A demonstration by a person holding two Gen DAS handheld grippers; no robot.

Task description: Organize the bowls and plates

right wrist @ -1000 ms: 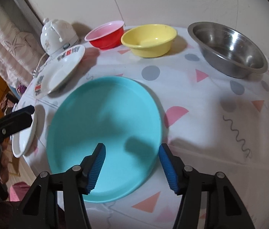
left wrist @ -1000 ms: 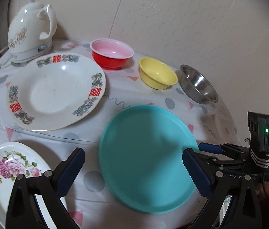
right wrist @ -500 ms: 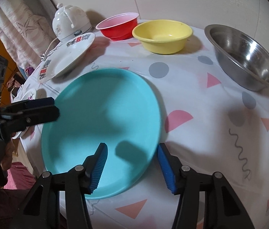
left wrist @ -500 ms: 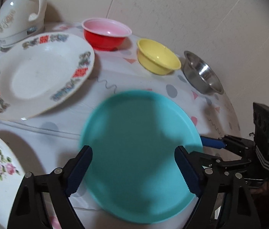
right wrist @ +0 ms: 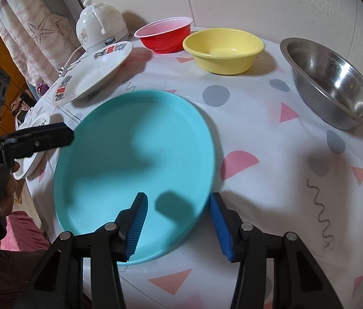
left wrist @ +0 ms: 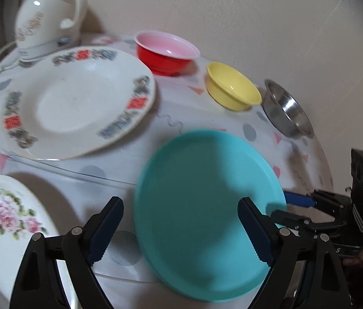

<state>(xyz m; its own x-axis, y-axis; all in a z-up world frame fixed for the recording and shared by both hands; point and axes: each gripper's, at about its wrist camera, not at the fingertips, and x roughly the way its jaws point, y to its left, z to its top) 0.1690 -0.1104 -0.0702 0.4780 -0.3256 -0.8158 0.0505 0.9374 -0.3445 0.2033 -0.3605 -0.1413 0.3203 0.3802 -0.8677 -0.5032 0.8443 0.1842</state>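
Both grippers hang over the turquoise plate (right wrist: pixel 135 159), which lies flat near the table's (right wrist: pixel 271 154) front edge. The right gripper (right wrist: pixel 179 221) has its jaws apart, straddling the plate's near rim, probably to pinch it for lifting. The left gripper (left wrist: pixel 181 231) is also spread wide, one finger over the plate, nothing held. Along the table's back edge stand the red bowl (right wrist: pixel 166 34), yellow bowl (right wrist: pixel 222 49) and steel bowl (right wrist: pixel 333 82); the patterned white plate (left wrist: pixel 78 100) and floral plate (left wrist: pixel 9 219) sit toward the left edge, likely stacking spots, by the white kettle (left wrist: pixel 50 18)
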